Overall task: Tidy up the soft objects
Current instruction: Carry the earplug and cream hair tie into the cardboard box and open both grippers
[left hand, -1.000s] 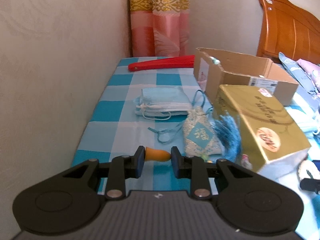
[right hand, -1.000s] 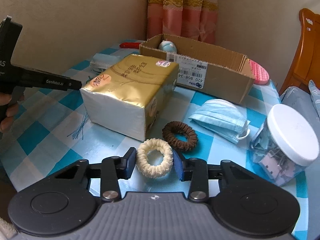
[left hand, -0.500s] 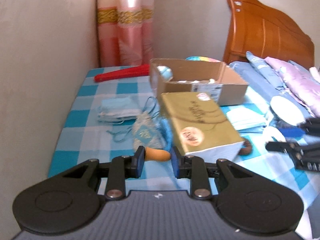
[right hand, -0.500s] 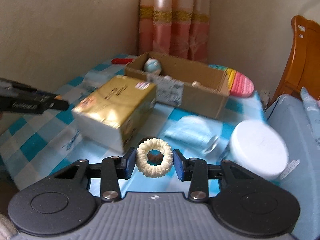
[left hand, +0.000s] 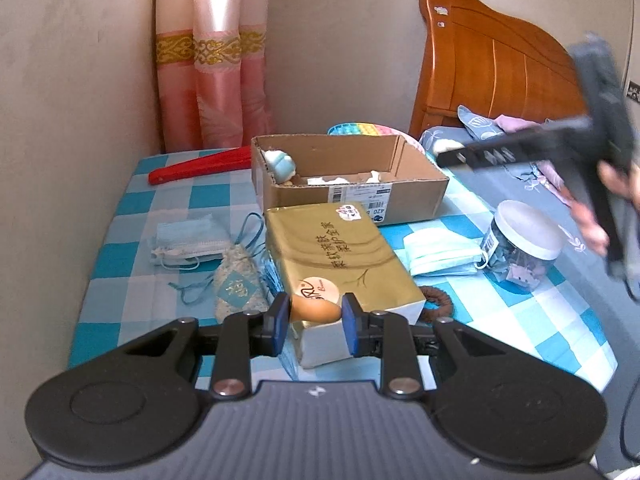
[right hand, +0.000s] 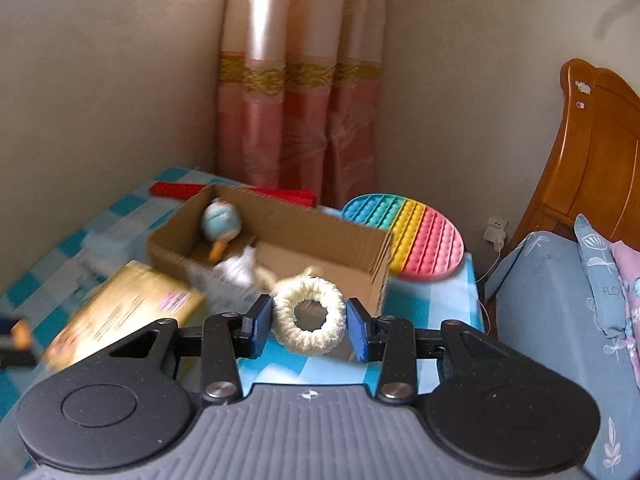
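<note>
Cream-white yarn forms the knitted ring-shaped hair scrunchie point(right hand: 309, 321) that the right gripper point(right hand: 309, 325) pinches between its 2 blue pads, lifted clear of the table and hanging in front of the near wall of the open brown cardboard box point(right hand: 320, 240). Inside that box lie a small blue-and-white plush toy point(right hand: 221, 220) and some white soft pieces, blurred in the right wrist view. The left gripper point(left hand: 315, 319) has its jaws drawn narrow on a small orange-brown rounded soft object point(left hand: 316, 310), held above the near end of the gold-wrapped rectangular tissue pack point(left hand: 336, 252) that sits just in front of the box. On the blue-and-white checked tablecloth point(left hand: 132, 240), a dark brown hair scrunchie point(left hand: 438, 306) lies just beside the pack's near right corner, 1 light blue face mask point(left hand: 440, 252) rests to the pack's right, and a small stack of blue face masks point(left hand: 184, 240) lies to its left. A pale embroidered drawstring sachet point(left hand: 236, 284) with blue cords sits between that stack and the pack. A clear plastic jar with a white lid point(left hand: 520, 240) stands right of the single mask. A closed red folding fan point(left hand: 200, 164) lies behind the box's left end, and a rainbow-coloured round silicone bubble mat point(right hand: 408, 232) leans at the box's far right.
</note>
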The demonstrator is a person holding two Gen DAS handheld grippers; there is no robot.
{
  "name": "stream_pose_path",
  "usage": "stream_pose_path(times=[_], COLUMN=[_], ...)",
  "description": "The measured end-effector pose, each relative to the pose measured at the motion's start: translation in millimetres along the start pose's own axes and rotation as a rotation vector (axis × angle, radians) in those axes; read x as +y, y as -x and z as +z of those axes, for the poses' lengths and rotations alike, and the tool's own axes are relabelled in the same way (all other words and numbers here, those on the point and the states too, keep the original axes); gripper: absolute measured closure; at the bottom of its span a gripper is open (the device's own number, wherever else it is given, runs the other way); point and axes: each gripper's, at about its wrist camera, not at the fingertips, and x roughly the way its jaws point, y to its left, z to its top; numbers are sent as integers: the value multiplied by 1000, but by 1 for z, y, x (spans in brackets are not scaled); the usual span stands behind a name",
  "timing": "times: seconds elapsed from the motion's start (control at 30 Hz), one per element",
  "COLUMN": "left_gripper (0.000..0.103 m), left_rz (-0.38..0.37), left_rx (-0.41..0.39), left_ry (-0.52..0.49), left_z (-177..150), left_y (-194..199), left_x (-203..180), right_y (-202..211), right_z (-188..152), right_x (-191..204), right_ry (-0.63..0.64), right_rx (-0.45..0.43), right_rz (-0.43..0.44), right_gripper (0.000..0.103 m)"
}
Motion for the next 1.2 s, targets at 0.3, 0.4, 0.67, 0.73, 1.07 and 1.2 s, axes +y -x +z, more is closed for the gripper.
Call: stream_pose_path(times=[0.3,0.4,0.67,0.73,1.07,1.2], left_gripper=[77,77,77,77,77,77], left_rz=[27,32,33,36,15,1], left_rx=[4,6,12,13,10,8], left_ry=[-25,-32,-57,-76,-150,-173], left_z=[5,8,20,25,62,87], left_y=[3,3,-3,-6,-29,-46], left_x=[-3,-4,-9,-11,-26,-35], right_y=[-58,-67,-35,-23,31,45], right_z=[30,29,15,11,-39,-61], right_x=[-19,-19,-8,-5,14,22], right_ry=[-31,-32,-38,-51,-84,-112], right_rx=[41,63,24,21,44,48], right_rz=[-53,-38,29,40,6,11], right_gripper=[51,24,0,0,0,0])
